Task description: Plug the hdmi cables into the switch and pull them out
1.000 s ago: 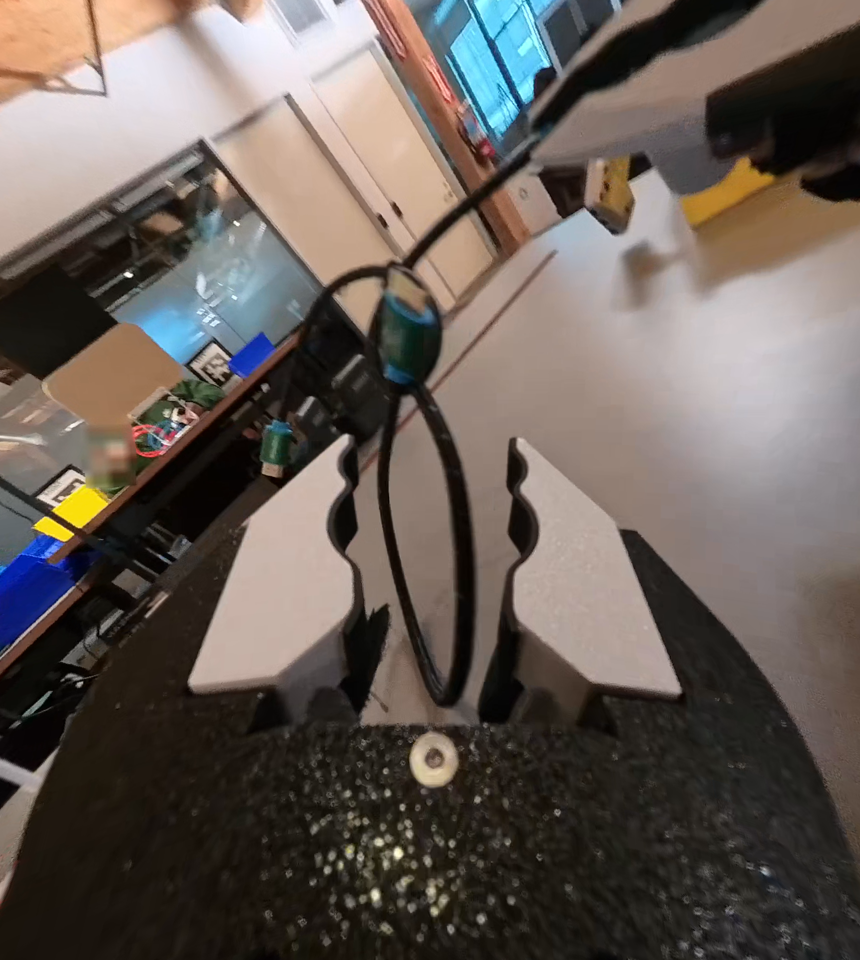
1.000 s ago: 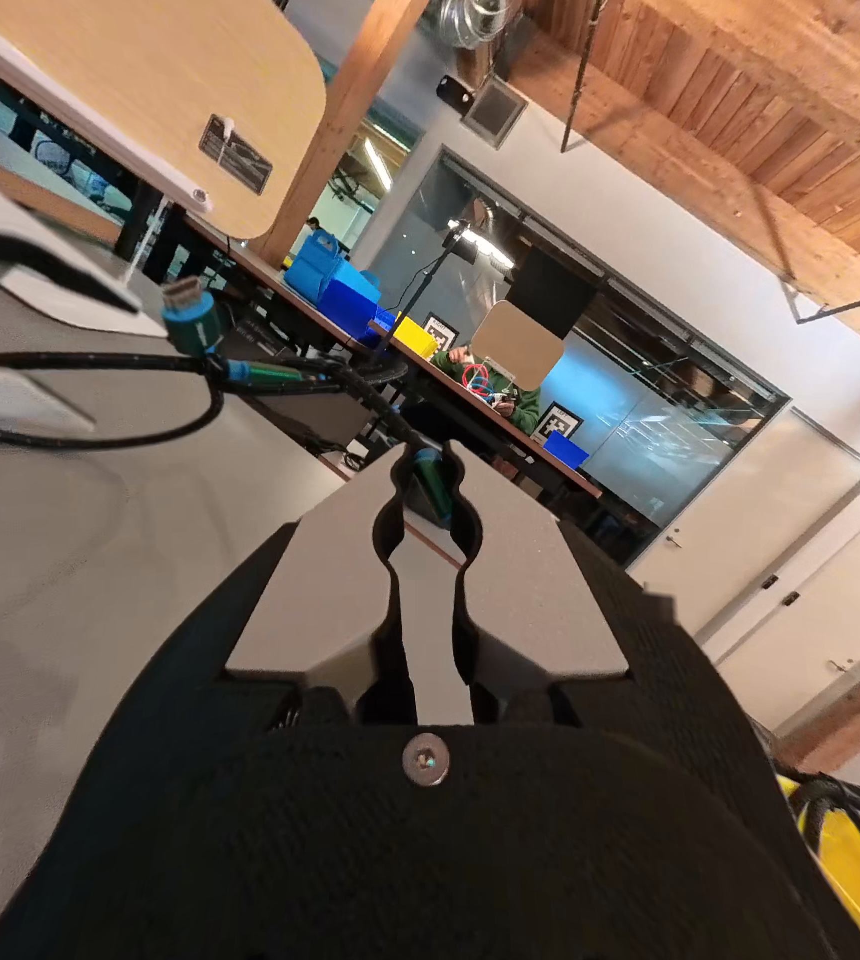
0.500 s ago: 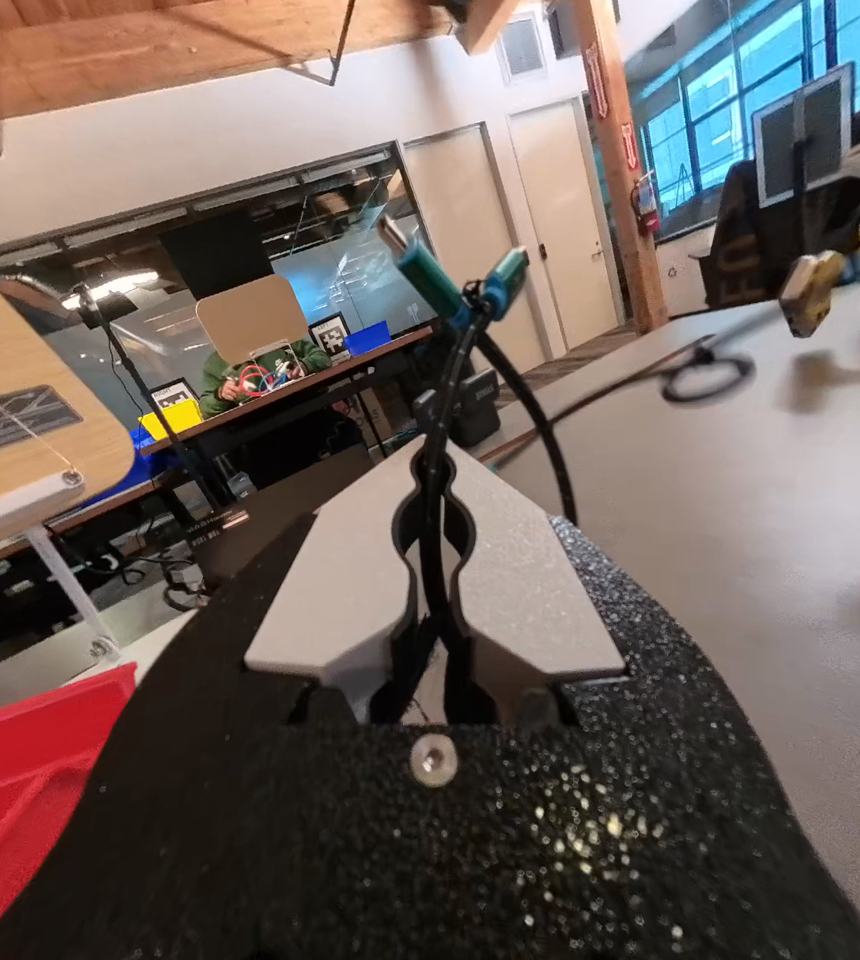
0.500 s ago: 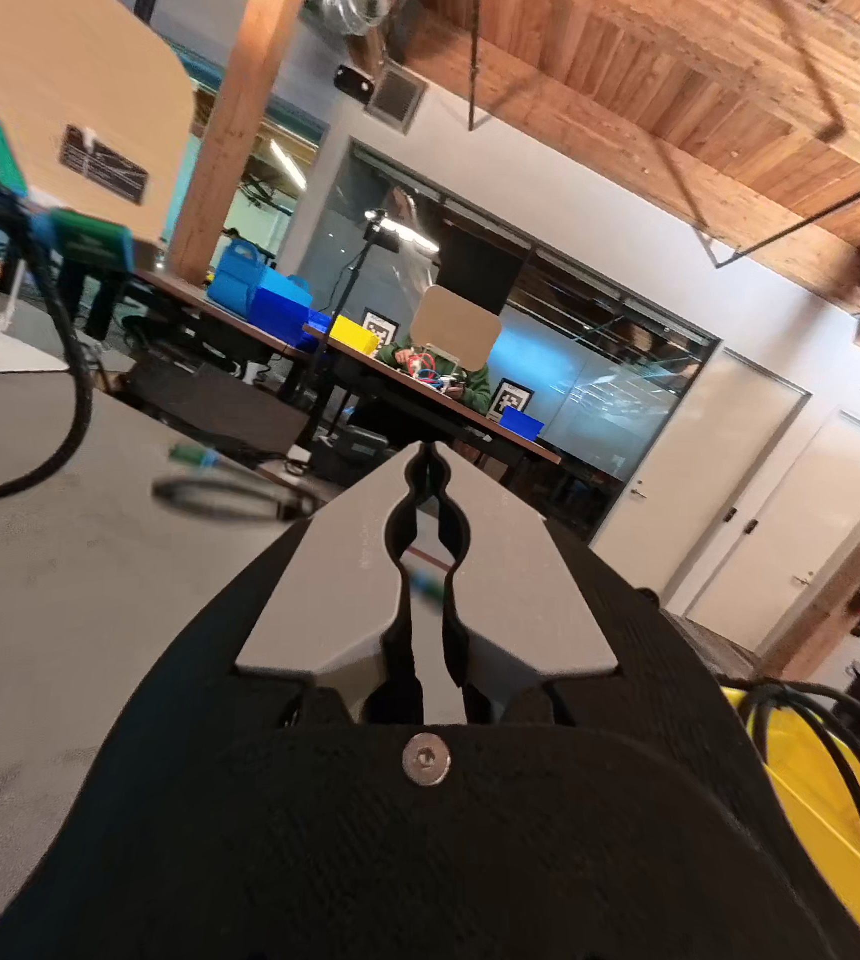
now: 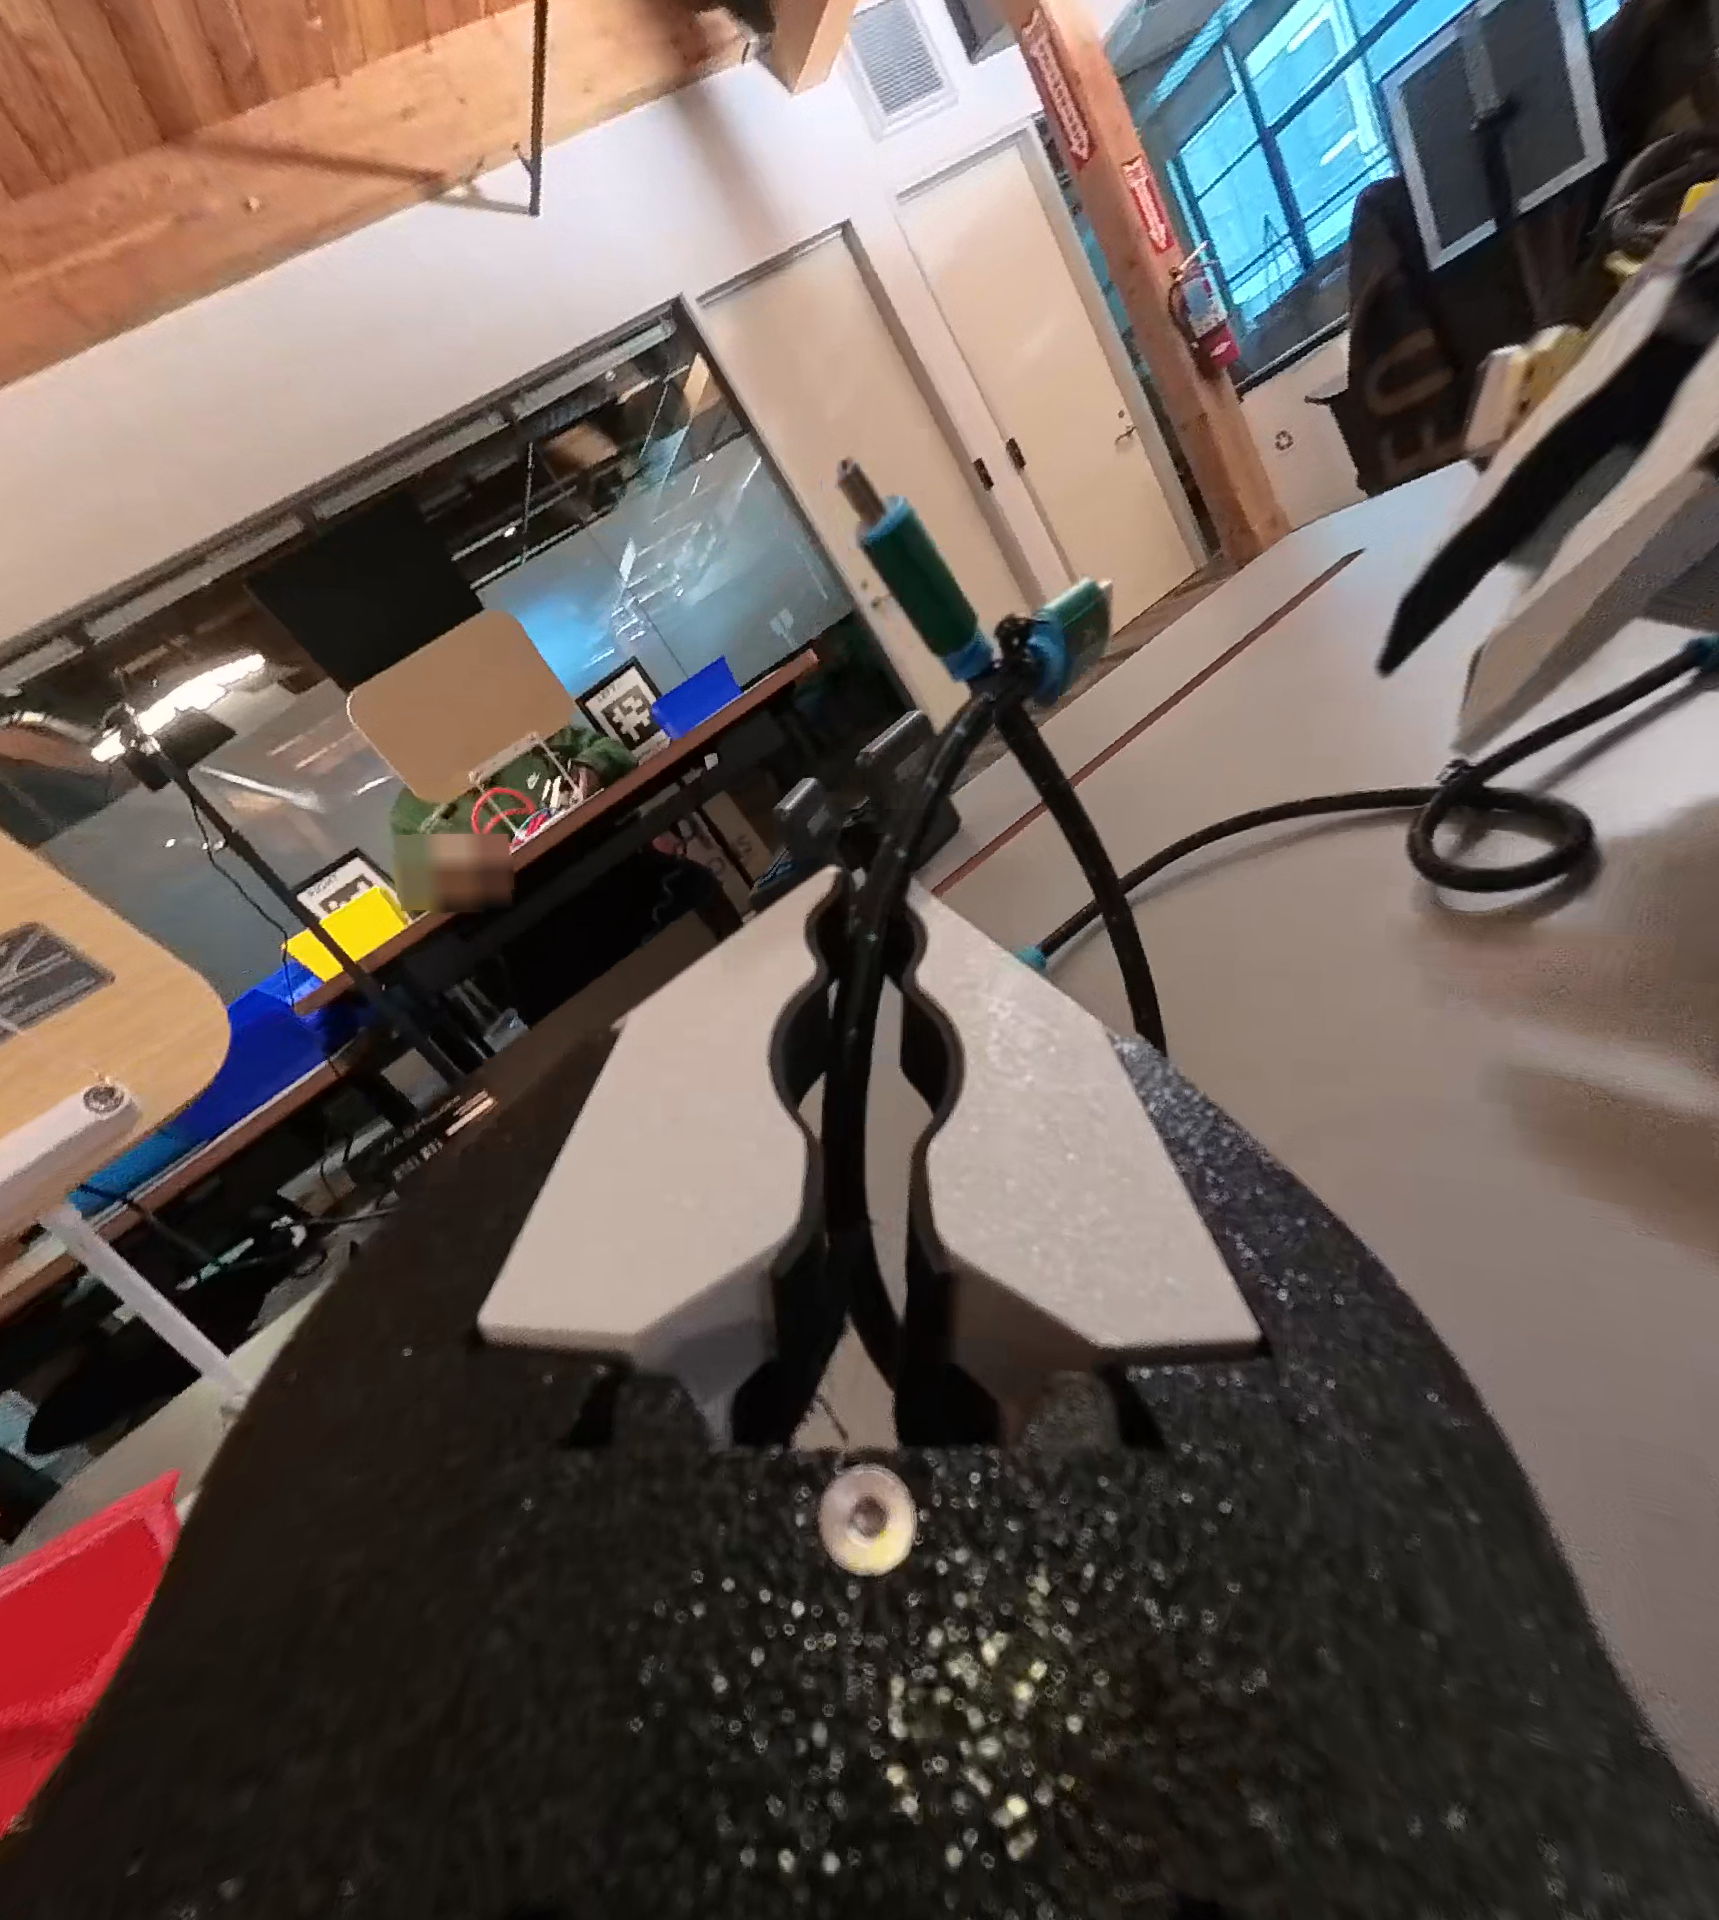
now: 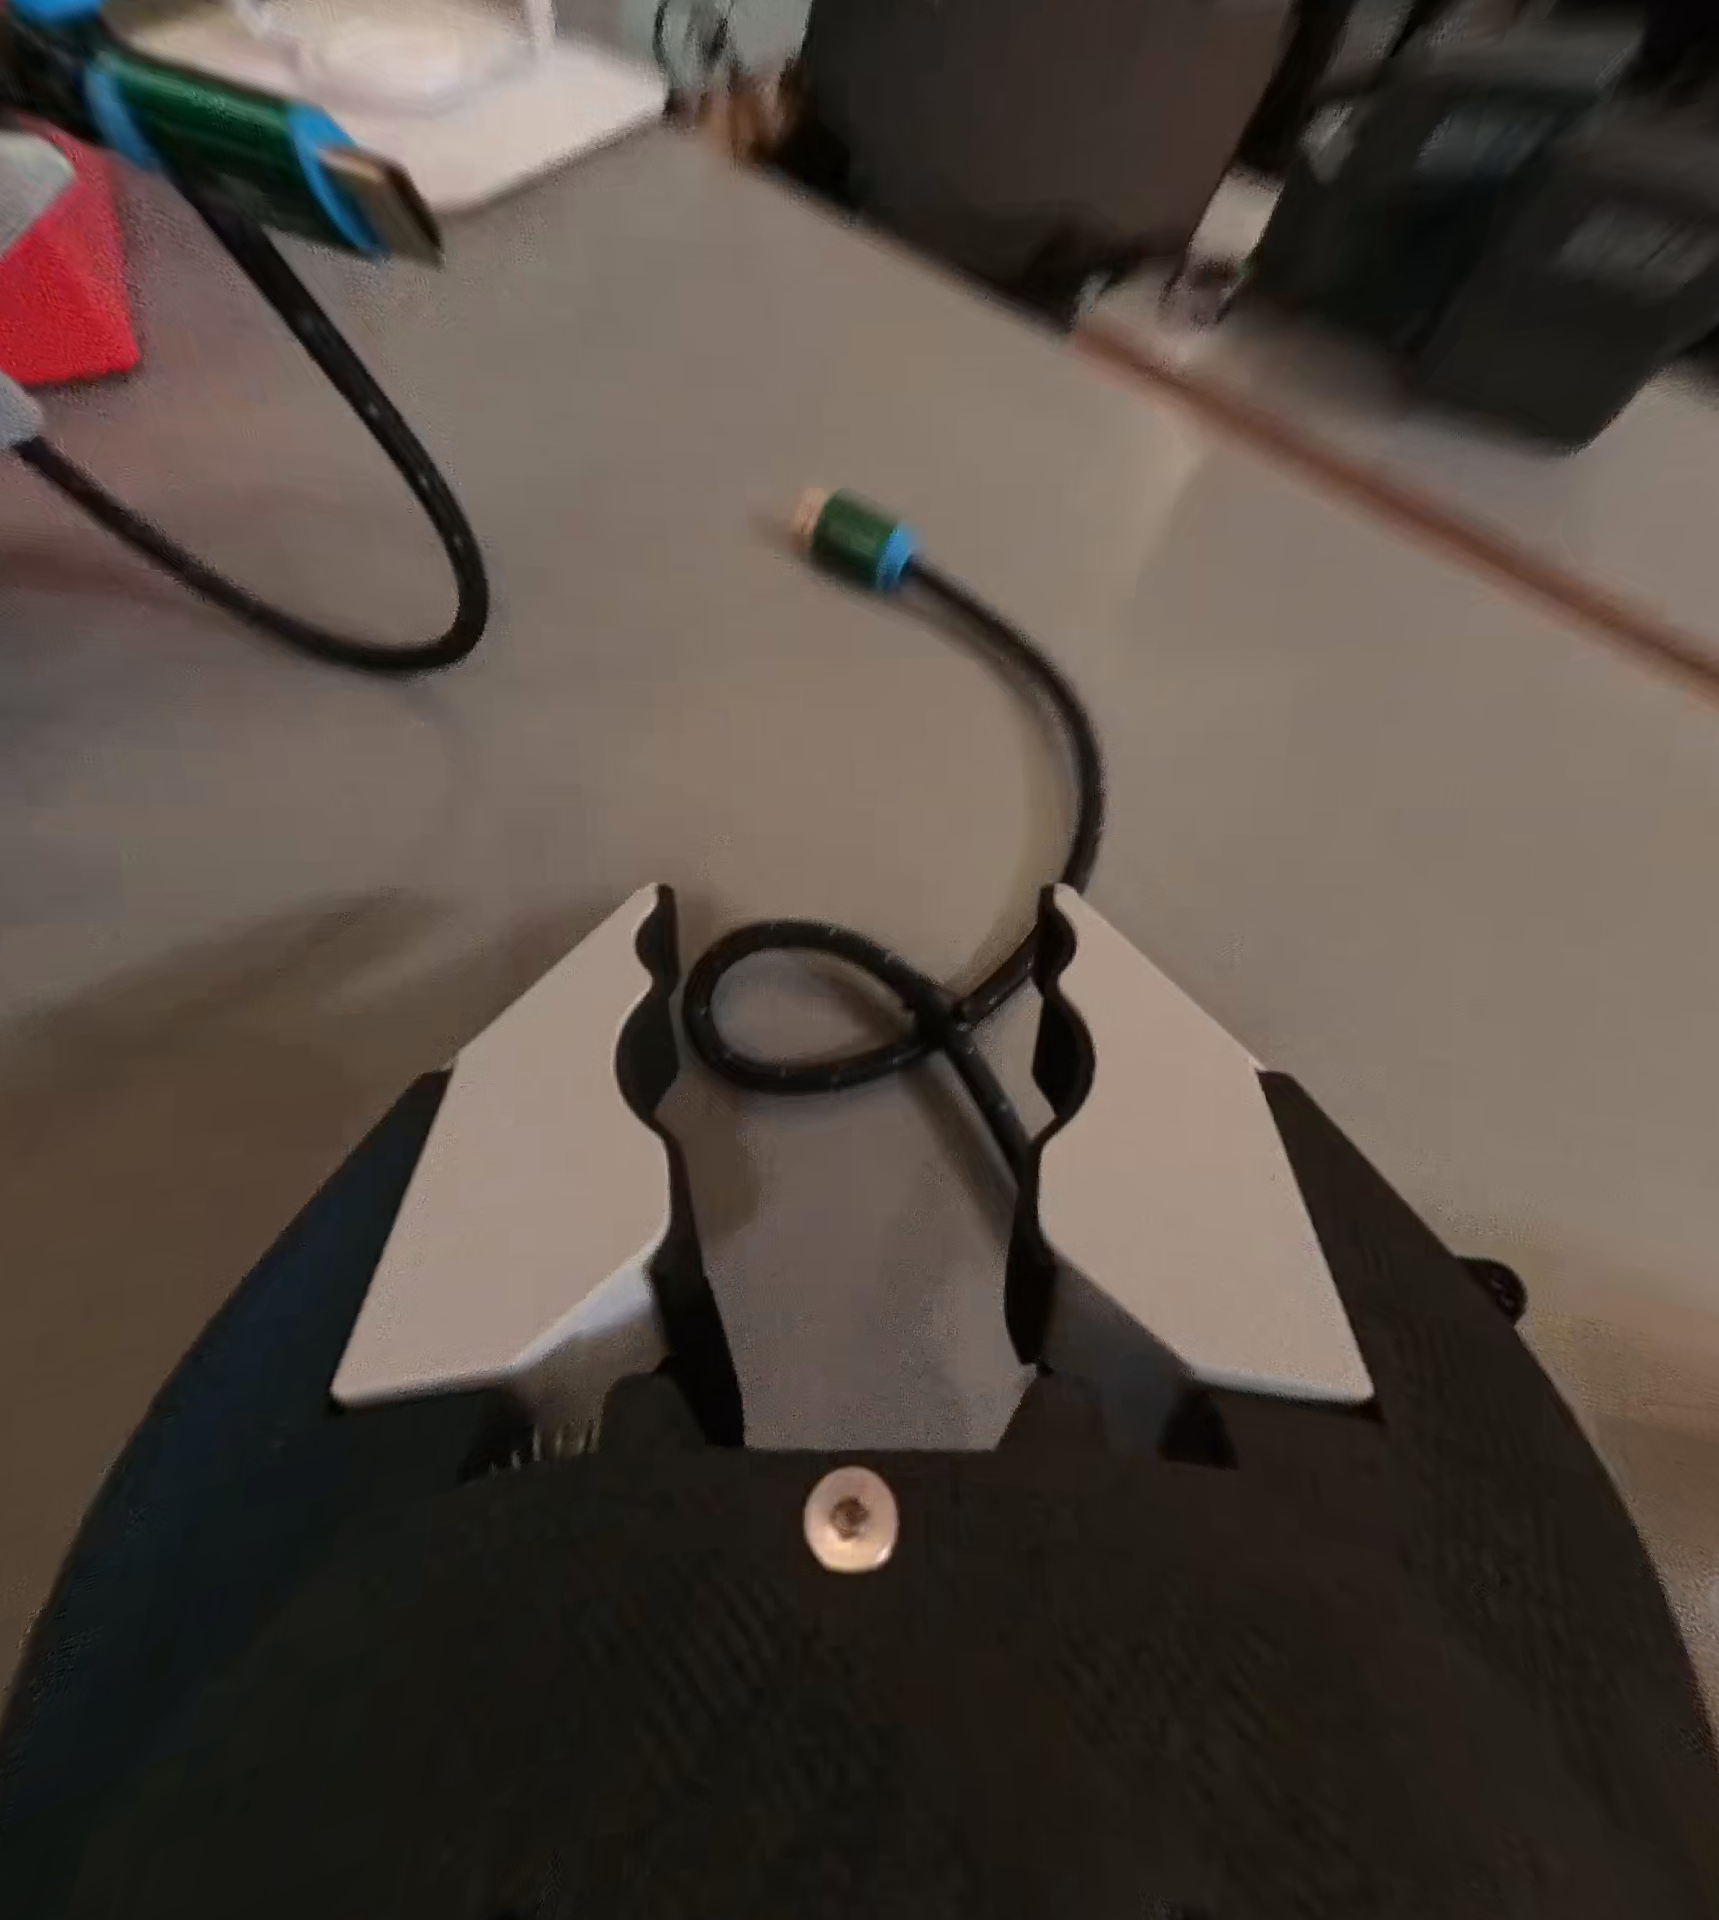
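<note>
HDMI cable, held point(image 5: 860, 1091): black braided cord, doubled into a loop and pinched between grey fingers point(image 5: 1042, 1132); two green plugs with blue collars point(image 5: 922, 592) raised above the worktop point(image 5: 1457, 1195).

HDMI cable, loose point(image 6: 1063, 727): black cord laid on the worktop, coiled into one small loop point(image 6: 813, 1013); green plug with blue collar point(image 6: 850, 540) flat beyond the loop.
</note>
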